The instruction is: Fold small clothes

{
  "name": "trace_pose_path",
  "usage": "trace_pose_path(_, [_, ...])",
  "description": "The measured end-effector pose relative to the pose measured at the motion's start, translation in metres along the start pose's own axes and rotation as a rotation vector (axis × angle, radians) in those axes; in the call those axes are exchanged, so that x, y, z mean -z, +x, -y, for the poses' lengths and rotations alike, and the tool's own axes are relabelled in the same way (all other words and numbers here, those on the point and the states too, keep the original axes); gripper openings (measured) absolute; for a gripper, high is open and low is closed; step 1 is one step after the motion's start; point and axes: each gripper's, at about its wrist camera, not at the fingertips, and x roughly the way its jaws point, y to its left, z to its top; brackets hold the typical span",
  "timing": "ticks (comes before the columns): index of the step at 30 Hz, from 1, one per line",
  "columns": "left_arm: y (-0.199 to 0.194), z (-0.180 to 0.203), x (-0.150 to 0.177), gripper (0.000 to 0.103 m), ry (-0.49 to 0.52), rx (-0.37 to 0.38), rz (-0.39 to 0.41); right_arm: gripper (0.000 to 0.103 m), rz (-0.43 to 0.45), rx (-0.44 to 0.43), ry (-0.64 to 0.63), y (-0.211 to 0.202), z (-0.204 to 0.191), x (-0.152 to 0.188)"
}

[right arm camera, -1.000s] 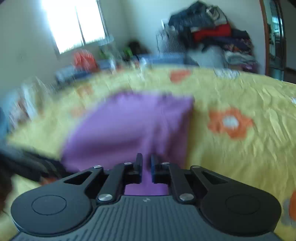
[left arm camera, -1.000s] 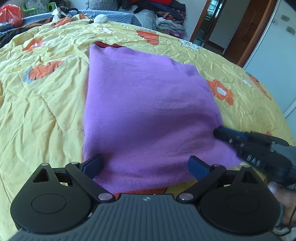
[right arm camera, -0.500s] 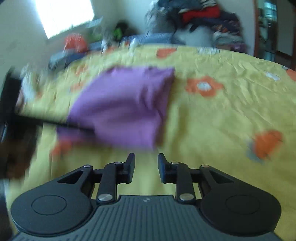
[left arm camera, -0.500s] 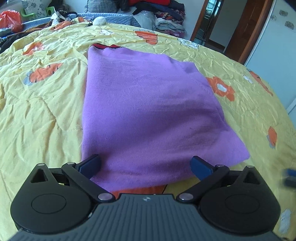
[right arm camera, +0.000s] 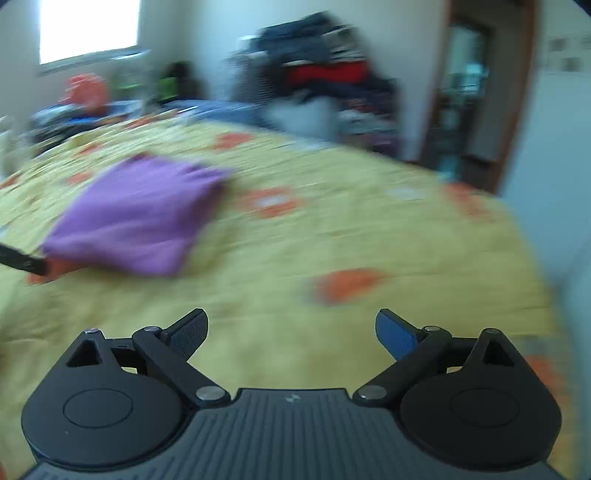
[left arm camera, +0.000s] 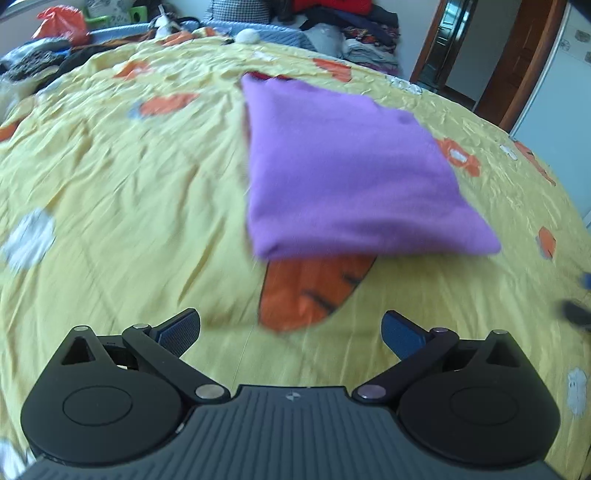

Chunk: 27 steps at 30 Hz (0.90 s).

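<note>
A purple garment (left arm camera: 354,173) lies folded into a flat rectangle on the yellow bedspread (left arm camera: 122,206); a red edge shows at its far end. It also shows blurred in the right wrist view (right arm camera: 136,214), at the left. My left gripper (left arm camera: 290,332) is open and empty, held back from the garment's near edge, over an orange carrot print (left arm camera: 314,288). My right gripper (right arm camera: 291,334) is open and empty, well to the right of the garment. A tip of the left gripper shows at the left edge of the right wrist view (right arm camera: 22,260).
The bedspread has orange and white prints. Piles of clothes (left arm camera: 332,18) and an orange bag (left arm camera: 61,26) lie beyond the bed's far edge. A wooden door frame (left arm camera: 517,62) stands at the back right.
My right gripper opened, let go of the garment and pulled away to the right. My left gripper drew back from the garment's near edge, uncovering the carrot print.
</note>
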Motion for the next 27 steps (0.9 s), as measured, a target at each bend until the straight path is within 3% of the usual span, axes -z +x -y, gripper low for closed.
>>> trace_pose_path(5, [0.006,0.007,0.009,0.103,0.041,-0.06,0.0,0.098,0.002,-0.088,-0.027,0.044,-0.063,-0.004])
trace_pose_path(9, [0.02,0.021,0.013,0.103,0.09,-0.126,0.014,0.098,-0.028,-0.116,0.031,0.073,-0.071,-0.015])
trace_pose_path(14, [0.022,0.026,0.018,0.103,0.074,-0.139,0.063,0.098,-0.057,-0.09,0.014,0.089,-0.079,-0.008])
trace_pose_path(27, [0.021,0.028,0.035,0.103,0.052,-0.161,0.203,0.103,-0.04,-0.082,0.002,0.09,-0.089,0.002])
